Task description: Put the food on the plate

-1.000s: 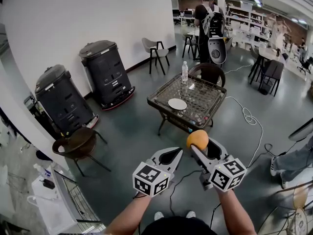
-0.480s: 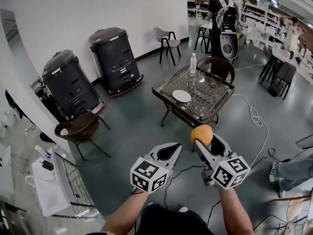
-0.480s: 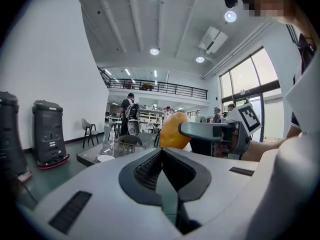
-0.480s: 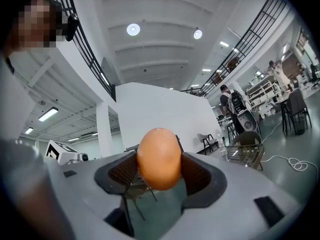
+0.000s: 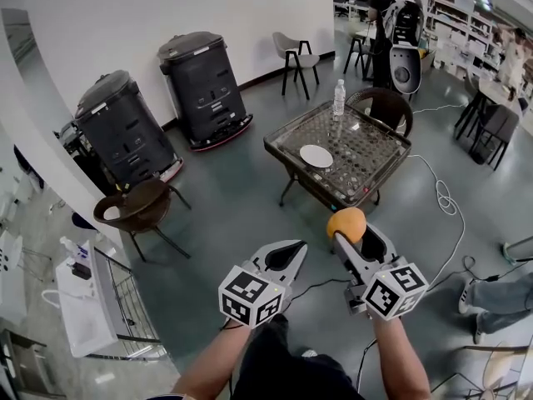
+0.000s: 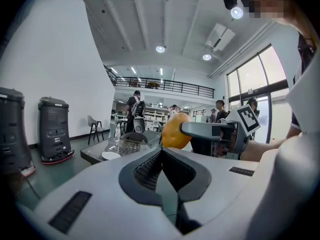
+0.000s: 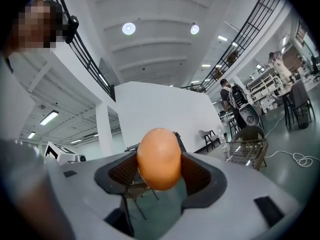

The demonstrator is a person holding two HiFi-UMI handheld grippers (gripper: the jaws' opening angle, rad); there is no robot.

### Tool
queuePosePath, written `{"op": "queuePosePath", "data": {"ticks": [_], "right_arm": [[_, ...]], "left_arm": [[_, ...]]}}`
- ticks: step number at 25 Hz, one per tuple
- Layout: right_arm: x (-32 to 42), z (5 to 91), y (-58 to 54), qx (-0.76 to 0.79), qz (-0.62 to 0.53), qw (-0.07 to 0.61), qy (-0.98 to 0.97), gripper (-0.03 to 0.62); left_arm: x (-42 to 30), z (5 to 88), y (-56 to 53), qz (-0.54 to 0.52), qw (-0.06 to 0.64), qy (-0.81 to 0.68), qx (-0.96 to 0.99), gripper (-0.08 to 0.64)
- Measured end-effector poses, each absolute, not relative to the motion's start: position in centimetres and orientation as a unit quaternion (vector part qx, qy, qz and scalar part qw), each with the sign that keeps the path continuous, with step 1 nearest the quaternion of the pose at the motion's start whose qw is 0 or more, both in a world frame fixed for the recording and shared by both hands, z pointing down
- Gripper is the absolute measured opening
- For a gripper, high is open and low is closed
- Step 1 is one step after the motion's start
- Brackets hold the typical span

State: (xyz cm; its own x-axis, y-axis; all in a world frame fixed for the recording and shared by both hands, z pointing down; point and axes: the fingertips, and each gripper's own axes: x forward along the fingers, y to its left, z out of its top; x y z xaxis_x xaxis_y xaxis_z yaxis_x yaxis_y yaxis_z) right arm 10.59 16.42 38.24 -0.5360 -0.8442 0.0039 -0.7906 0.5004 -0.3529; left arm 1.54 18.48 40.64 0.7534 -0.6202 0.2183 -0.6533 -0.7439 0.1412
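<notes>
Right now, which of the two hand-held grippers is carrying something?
The right gripper, clamped on the orange food; the left gripper is shut and empty.

The left gripper (image 6: 161, 152) was seen closed and empty. An orange fruit (image 6: 172, 131) was clamped in the right gripper (image 6: 184, 132) beyond it. A white plate (image 6: 110, 155) was set near the table's (image 6: 92, 157) edge.

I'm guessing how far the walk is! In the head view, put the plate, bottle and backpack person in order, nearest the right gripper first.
1. Plate, on the table just ahead.
2. Bottle, at the table's far edge.
3. Person with backpack, beyond the table, at the back.
</notes>
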Motion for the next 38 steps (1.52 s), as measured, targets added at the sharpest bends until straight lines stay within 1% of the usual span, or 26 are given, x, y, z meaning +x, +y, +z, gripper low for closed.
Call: {"op": "queuePosePath", "data": {"ticks": [10,16,23,28,38], "right_arm": [[8.9,39.1,7.0,-0.492,-0.149,0.07,0.855,0.282],[6.9,39.6,0.3,-0.509,-0.152,0.06,0.845,0.282],[5.4,37.9,-6.3,-0.537,-0.136,0.039,0.832,0.282],[5.4,36.6,-10.4,-0.561,-0.134,0.043,0.816,0.282],[6.4,36.5,-16.7,-0.584,-0.13,0.048,0.8,0.282]], "left_arm": [[0.5,41.8,9.5,0.065,0.115,-0.315,0.94,0.009],[-1.7,42.1,2.4,0.055,0.125,-0.297,0.945,0.009],[-3.2,41.0,-4.8,0.043,0.129,-0.265,0.955,0.009],[-3.7,40.7,-8.9,0.054,0.132,-0.241,0.96,0.009],[-4.0,40.6,-15.2,0.069,0.114,-0.218,0.967,0.009]]}}
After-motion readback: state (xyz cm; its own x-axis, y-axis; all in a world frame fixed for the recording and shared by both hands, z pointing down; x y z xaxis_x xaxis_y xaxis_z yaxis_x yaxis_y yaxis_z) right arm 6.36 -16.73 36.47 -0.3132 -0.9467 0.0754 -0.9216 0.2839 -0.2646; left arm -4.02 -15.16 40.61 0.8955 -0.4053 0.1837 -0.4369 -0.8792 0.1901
